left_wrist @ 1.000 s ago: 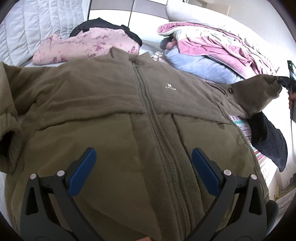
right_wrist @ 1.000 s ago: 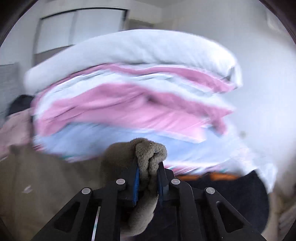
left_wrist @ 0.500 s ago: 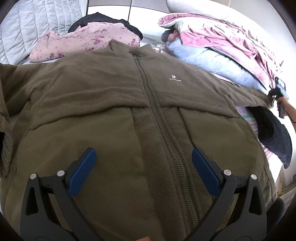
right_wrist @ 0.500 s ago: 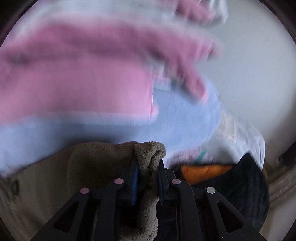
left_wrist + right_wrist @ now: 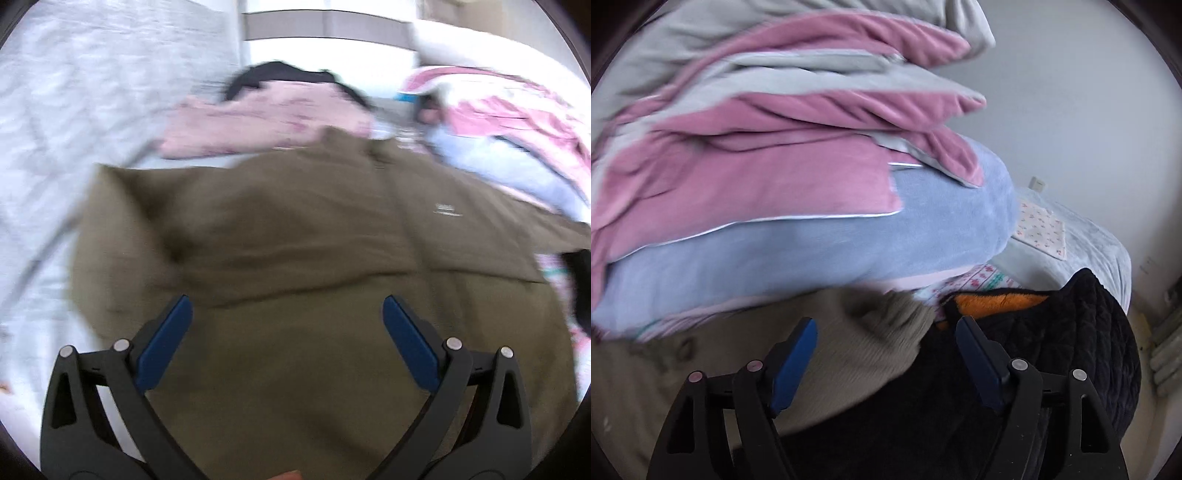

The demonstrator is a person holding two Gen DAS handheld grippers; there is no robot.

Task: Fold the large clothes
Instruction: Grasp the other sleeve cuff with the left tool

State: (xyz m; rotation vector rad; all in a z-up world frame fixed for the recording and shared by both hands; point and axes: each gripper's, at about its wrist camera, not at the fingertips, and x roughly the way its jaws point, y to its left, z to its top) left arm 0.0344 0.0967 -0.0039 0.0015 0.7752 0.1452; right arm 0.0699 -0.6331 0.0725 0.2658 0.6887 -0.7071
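Observation:
An olive fleece jacket (image 5: 295, 229) lies front up on the bed, zipper closed, filling most of the left wrist view. My left gripper (image 5: 284, 317) hovers open over its lower left front, nothing between the blue pads. In the right wrist view the jacket's sleeve cuff (image 5: 886, 332) lies stretched out on a black quilted garment (image 5: 1052, 350). My right gripper (image 5: 886, 338) is opening just above the cuff. The cuff sits between the pads, but they do not press on it.
A pink floral garment (image 5: 266, 125) over a black one lies beyond the jacket's collar. A stack of pink, grey and light blue bedding (image 5: 775, 166) rises right of the jacket. A grey quilted cover (image 5: 74, 110) spreads on the left. A white wall (image 5: 1089, 110) stands behind.
My right gripper let go of the sleeve cuff and its jaws spread; the sleeve now lies stretched out. My left gripper swung left, toward the jacket's left side.

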